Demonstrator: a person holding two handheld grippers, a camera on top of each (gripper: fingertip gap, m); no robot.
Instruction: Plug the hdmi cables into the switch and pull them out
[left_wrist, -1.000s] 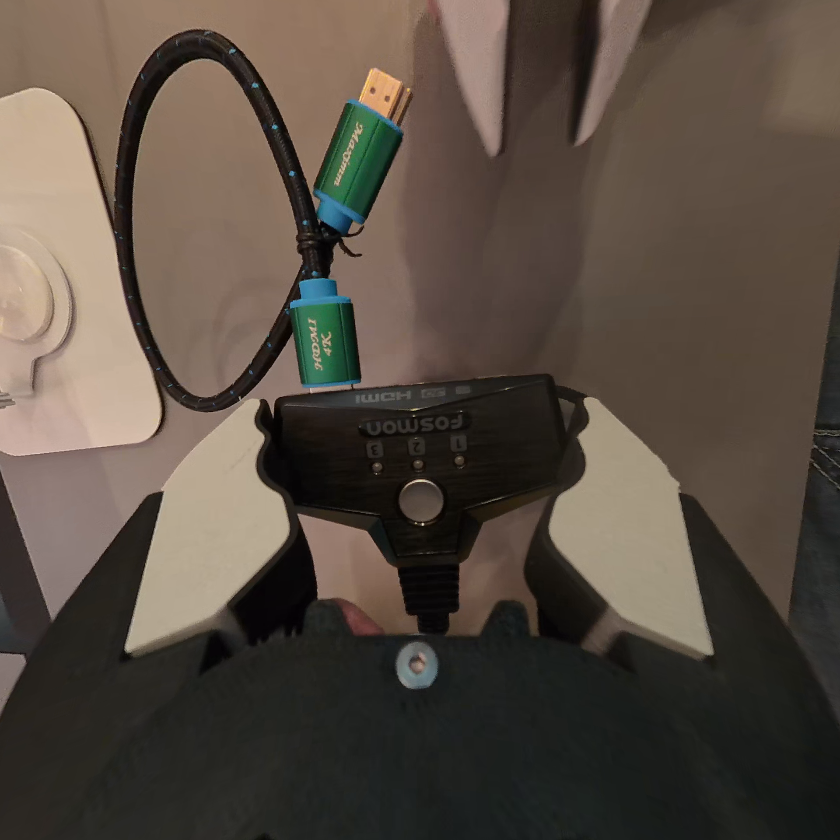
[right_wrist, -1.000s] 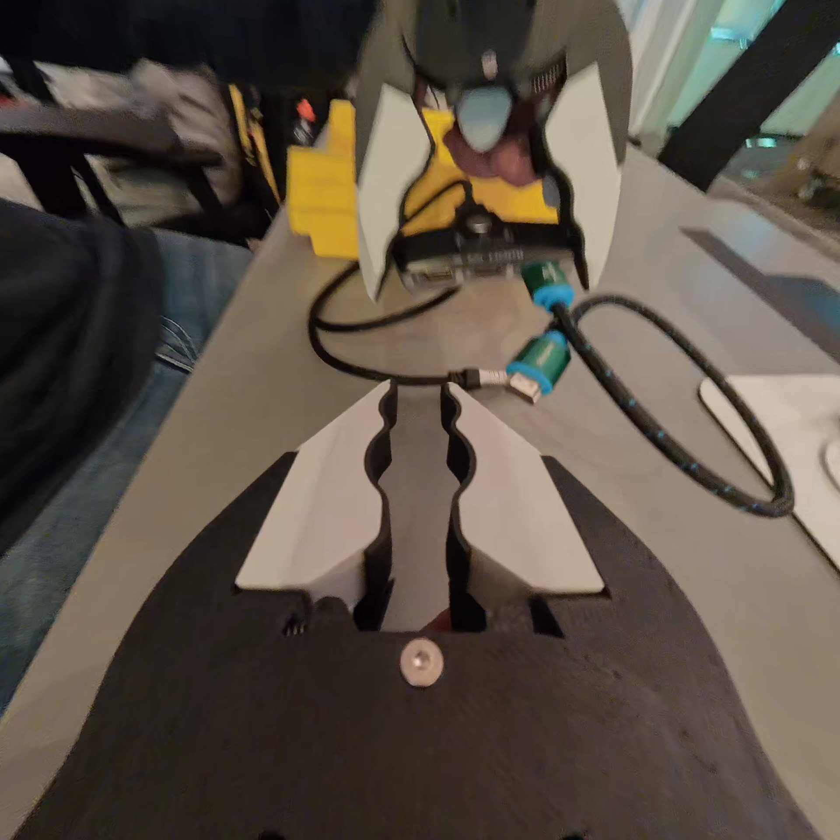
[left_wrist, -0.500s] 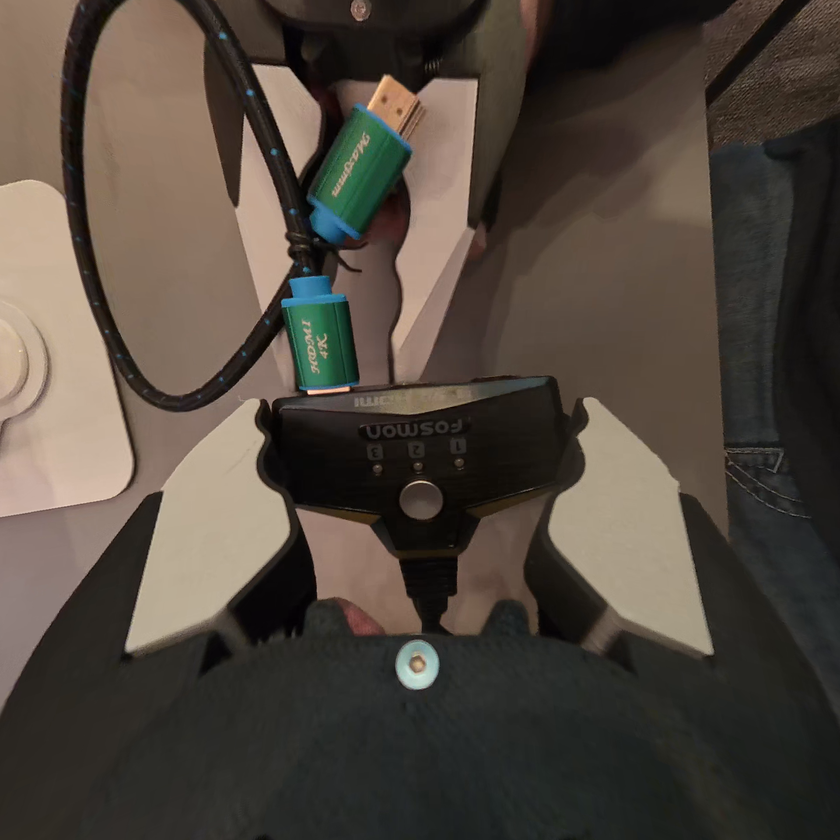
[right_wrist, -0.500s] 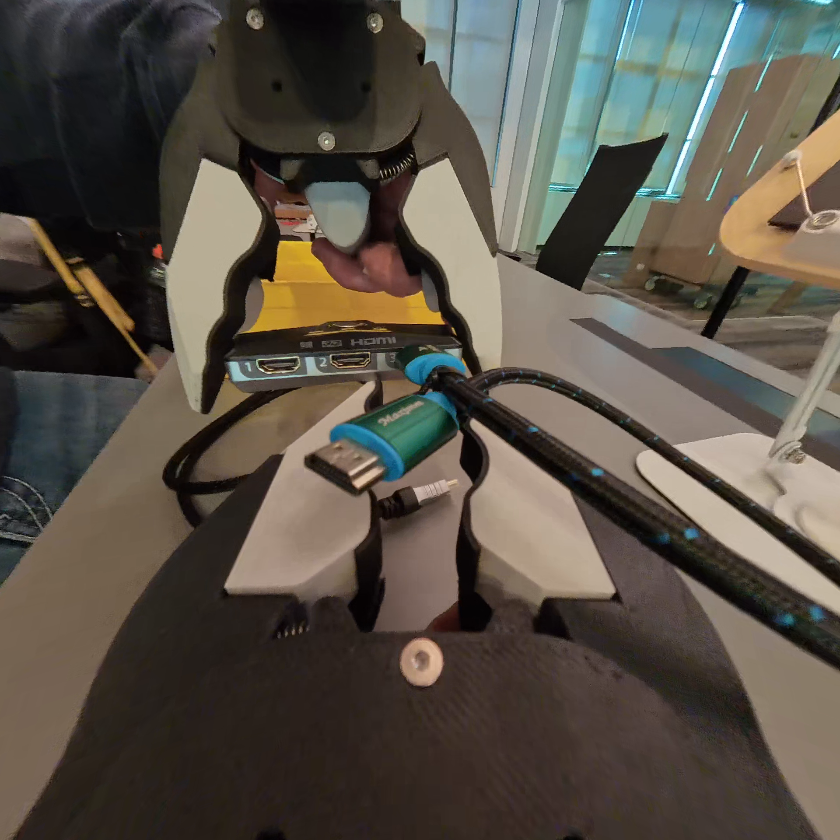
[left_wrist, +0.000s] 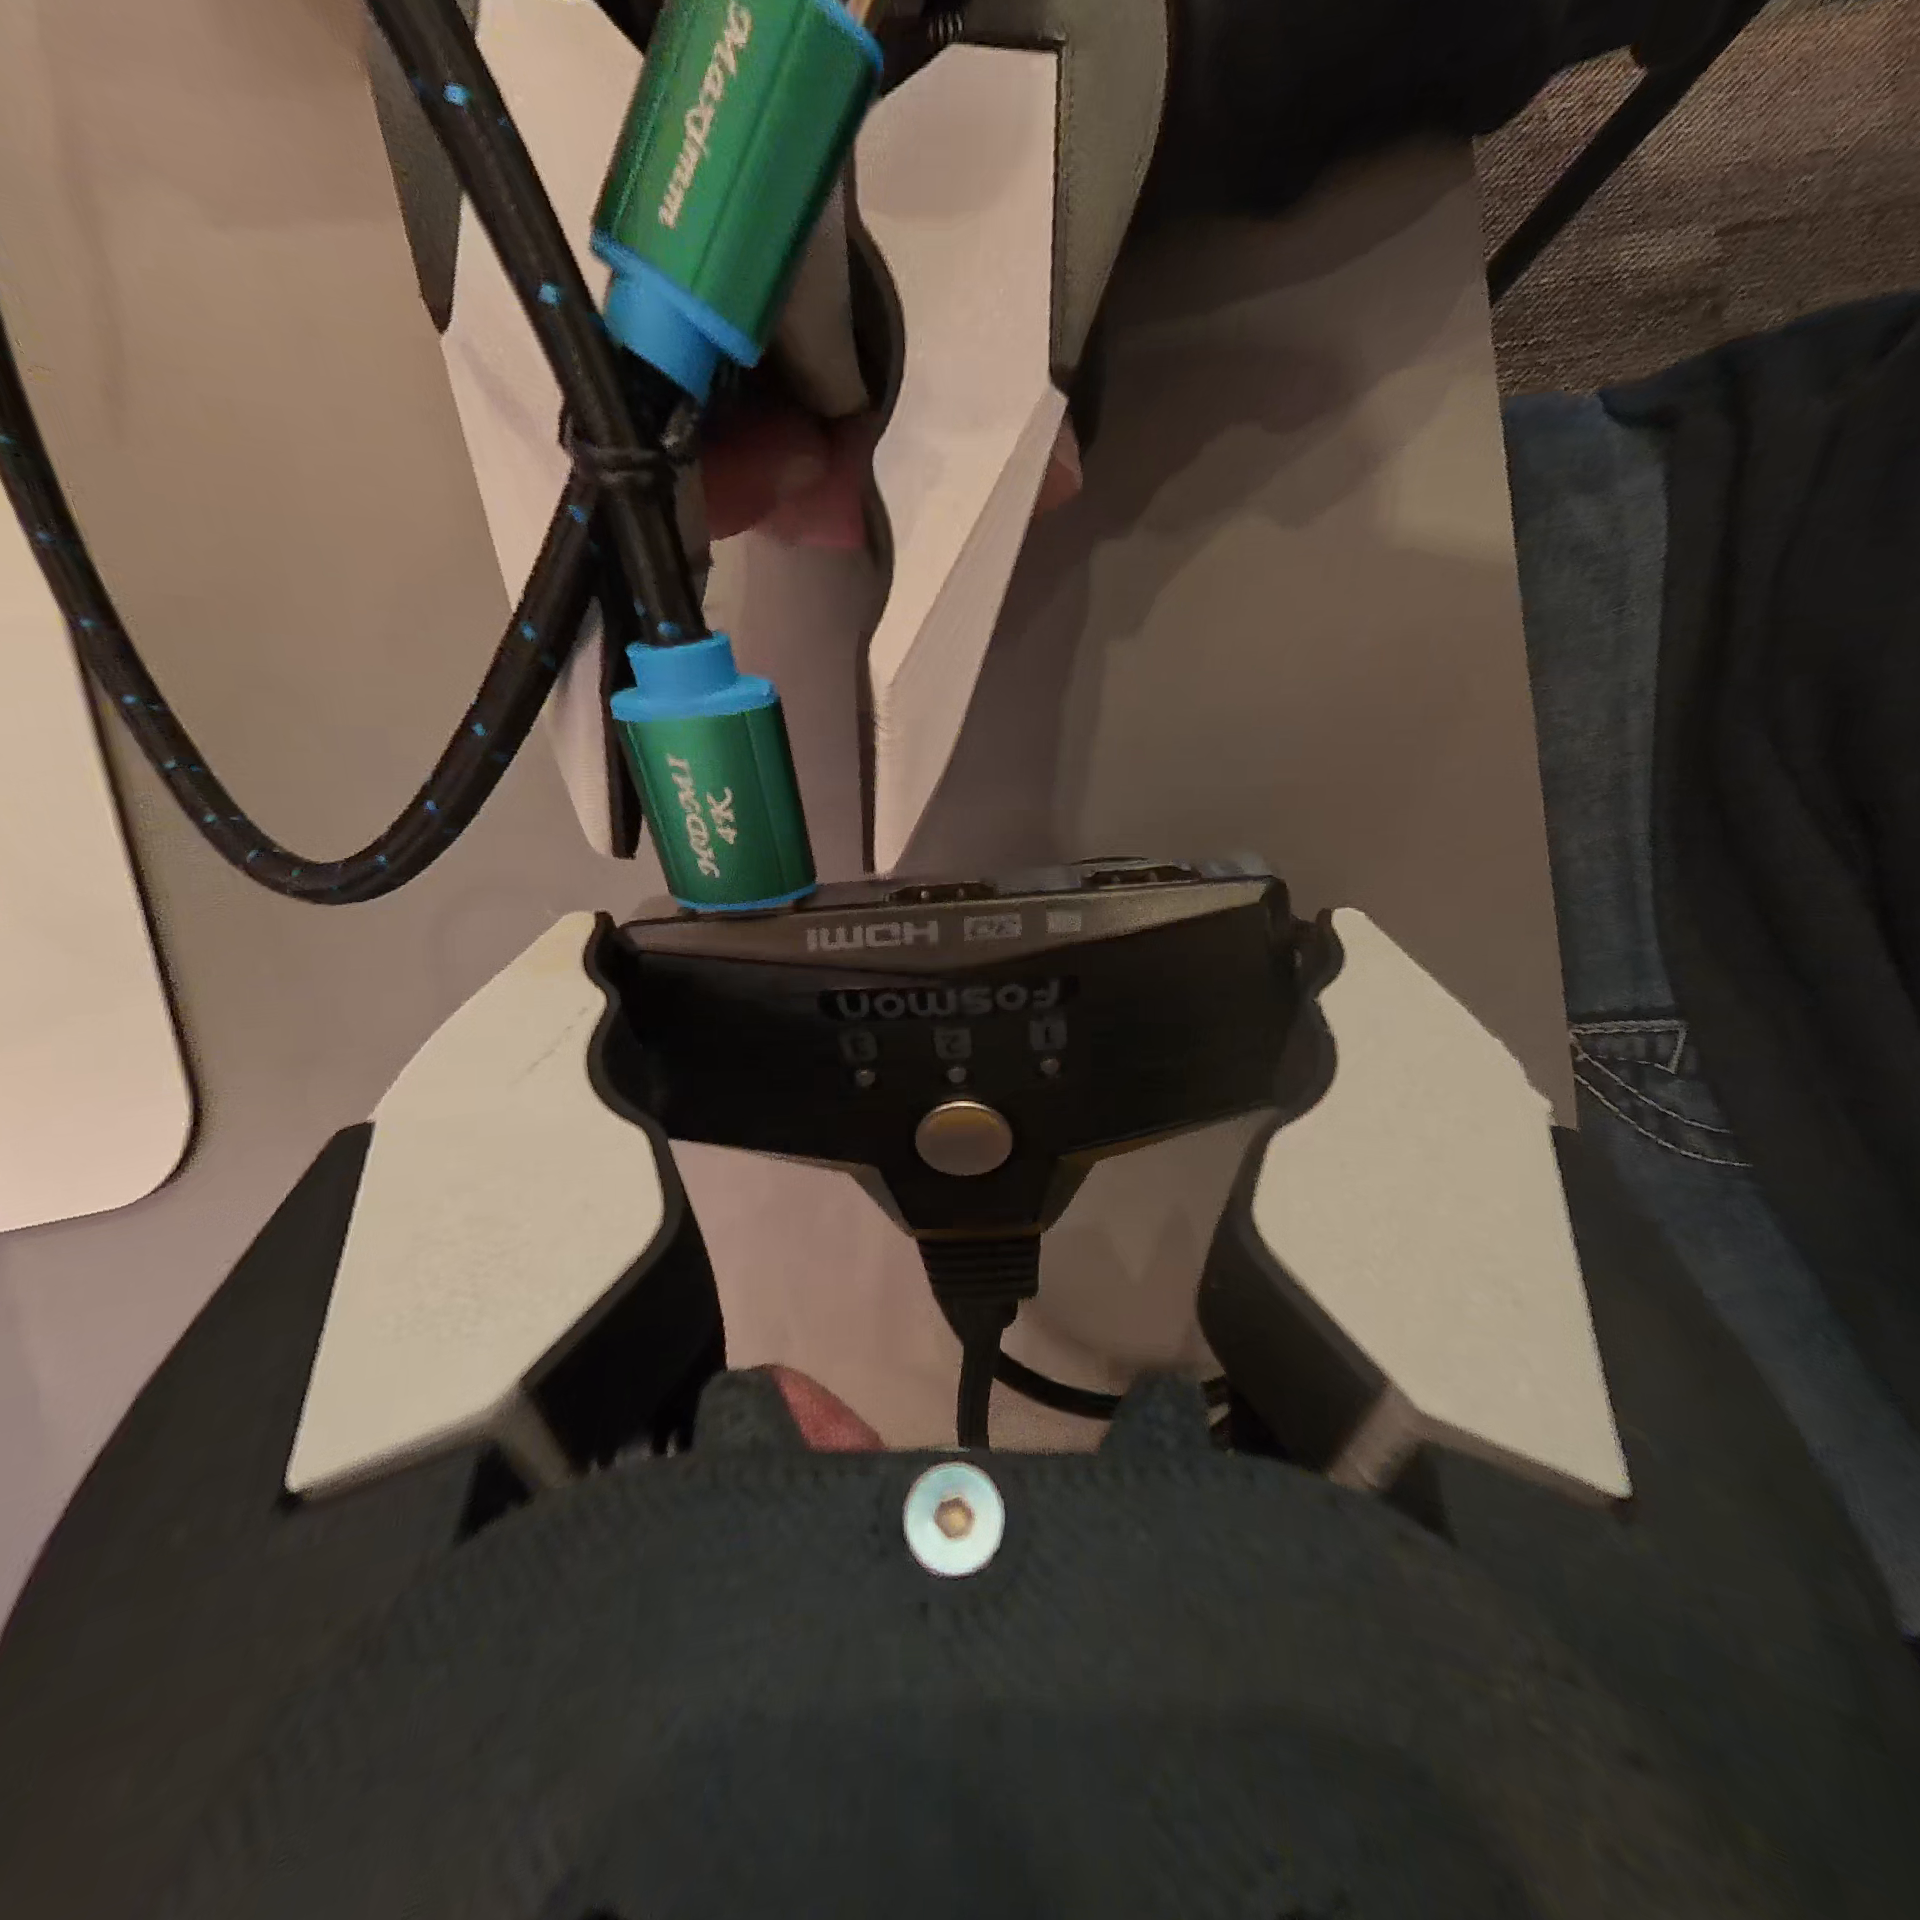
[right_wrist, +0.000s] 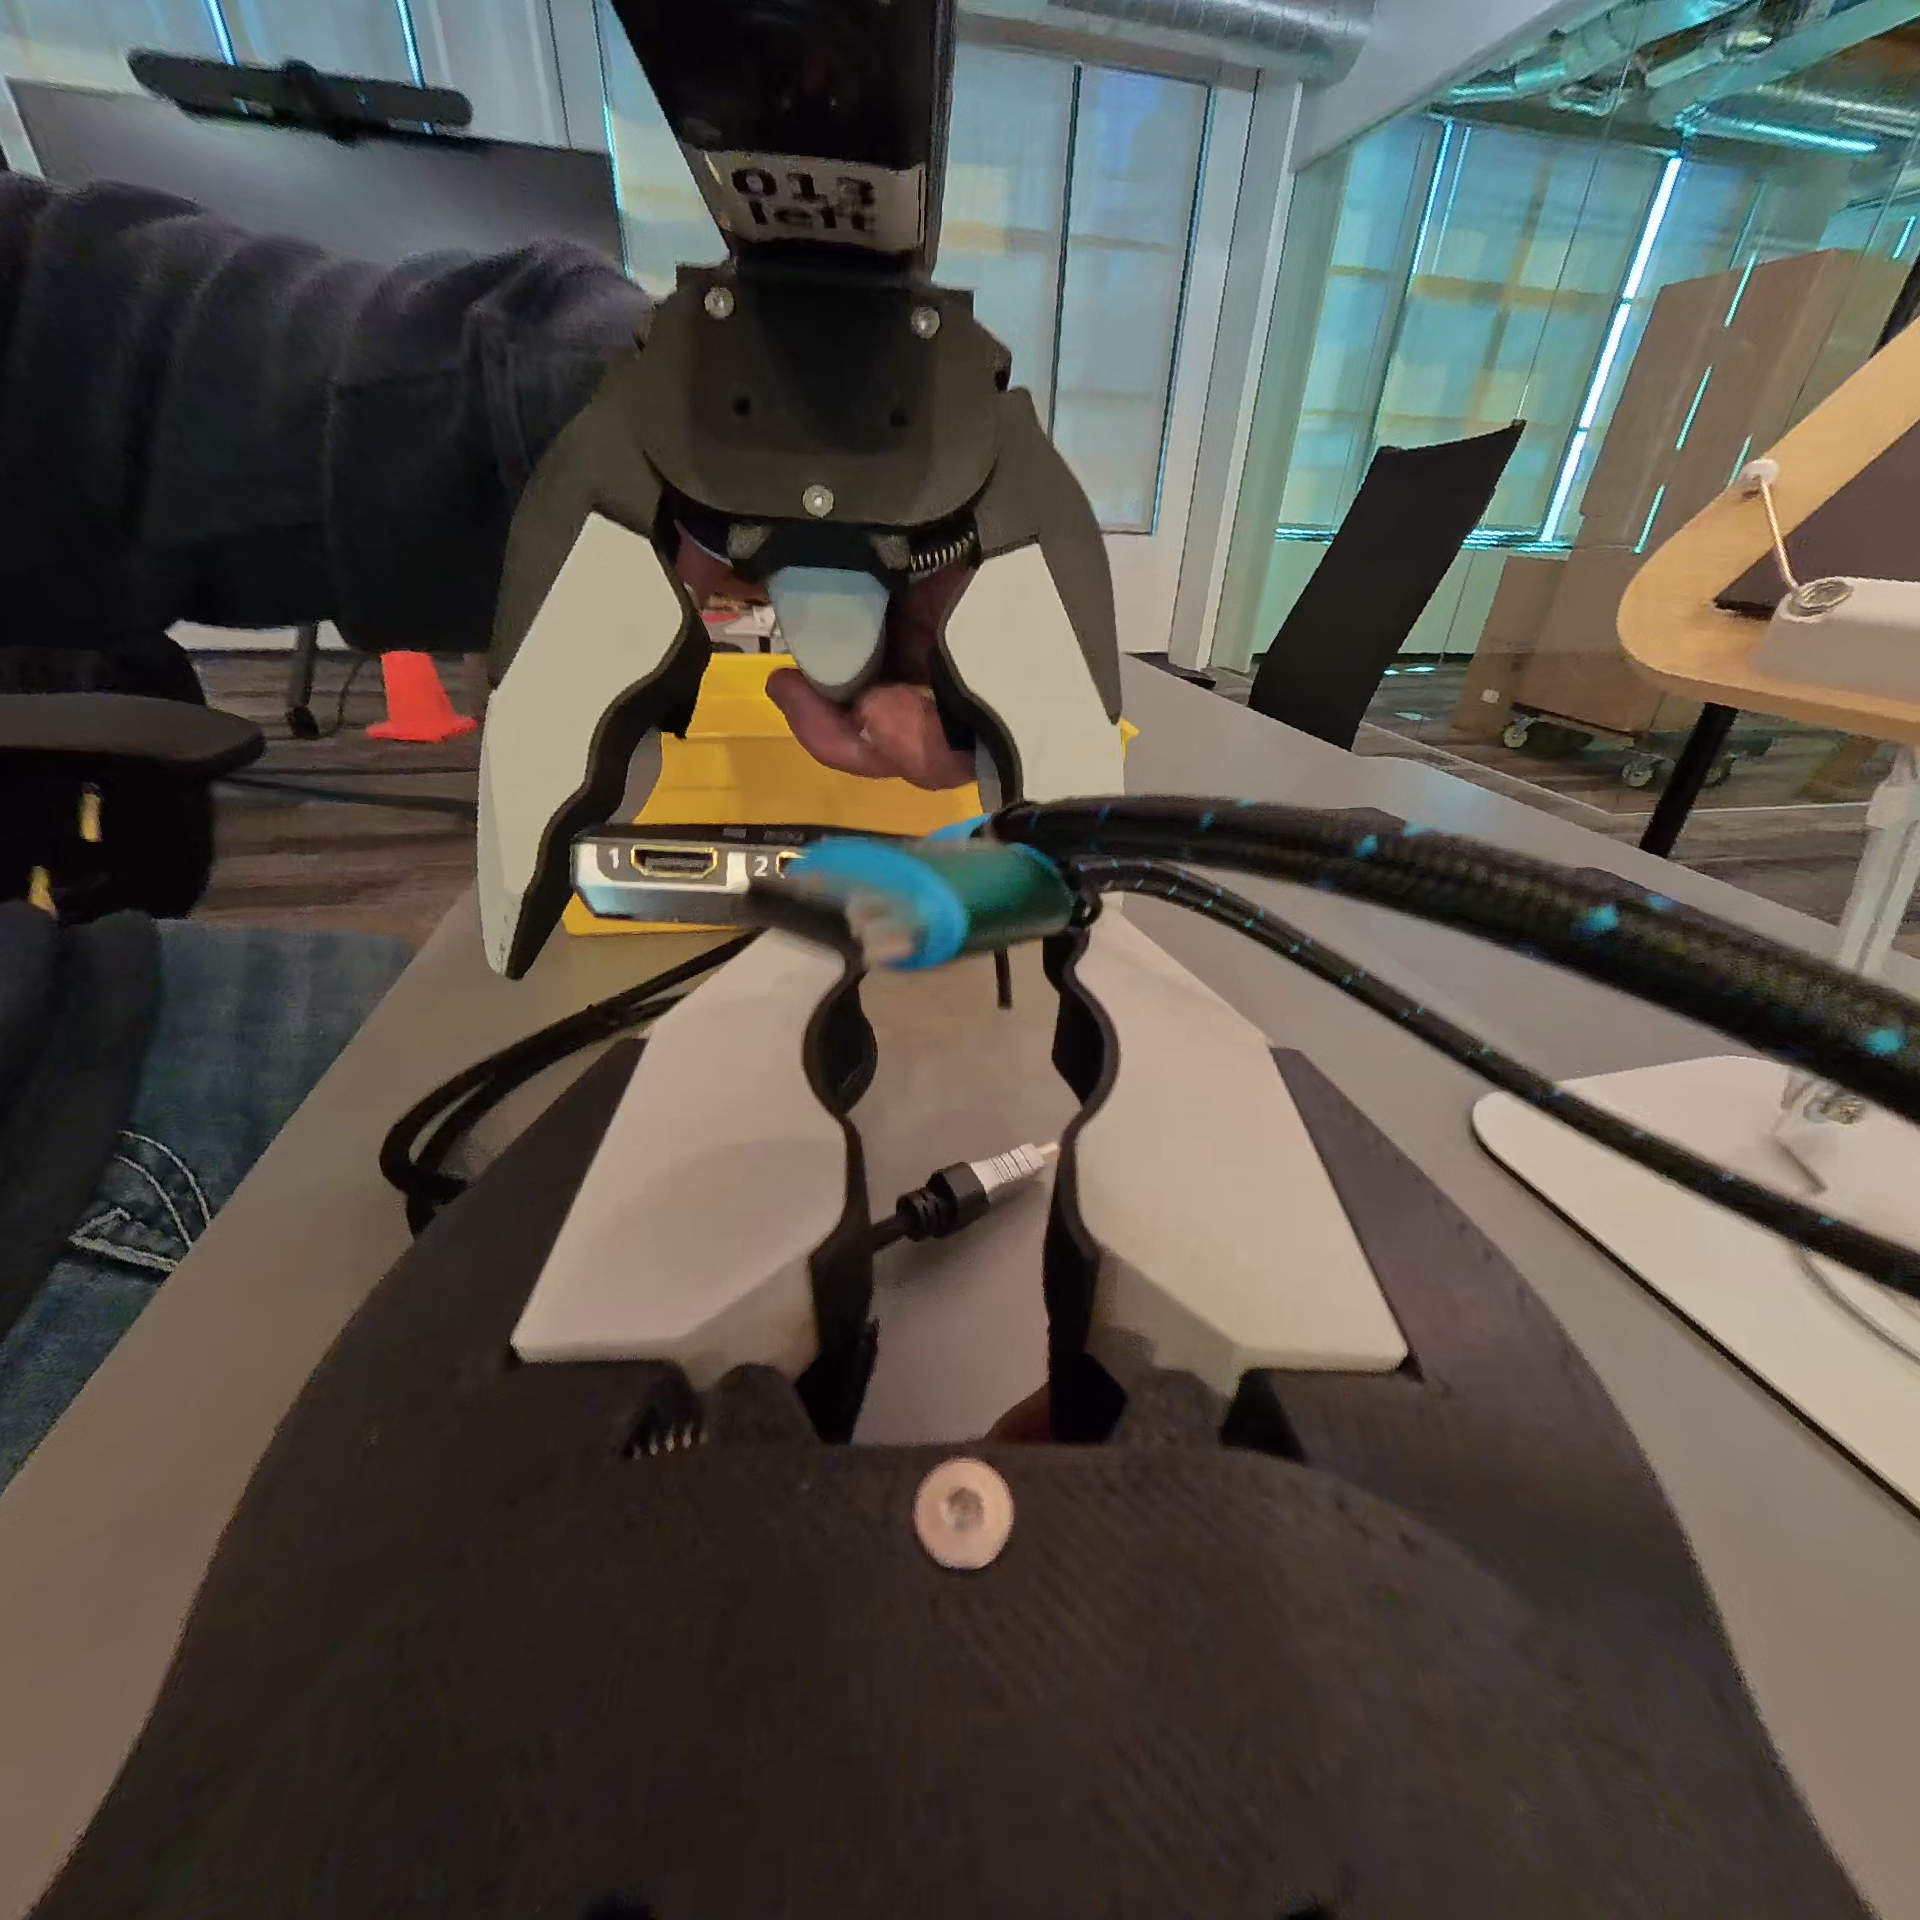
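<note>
Left wrist view: mounted behind the left gripper (left_wrist: 961, 1023), looking forward and steeply down onto the table (left_wrist: 1299, 644); very near, its own fingers fill the lower half.
Right wrist view: mounted behind the right gripper (right_wrist: 956, 1039), looking nearly level across the table (right_wrist: 1299, 810) toward windows (right_wrist: 1455, 312) and a chair (right_wrist: 1371, 561); near.
Facing: the two cameras look at each other; each shows the opposite gripper head-on.
Shared: the switch (left_wrist: 956, 1018) (right_wrist: 665, 868), the green plug (left_wrist: 727, 810) (right_wrist: 997, 888), the braided cable (left_wrist: 343, 810) (right_wrist: 1507, 925), the white base plate (left_wrist: 83, 935) (right_wrist: 1683, 1226).
</note>
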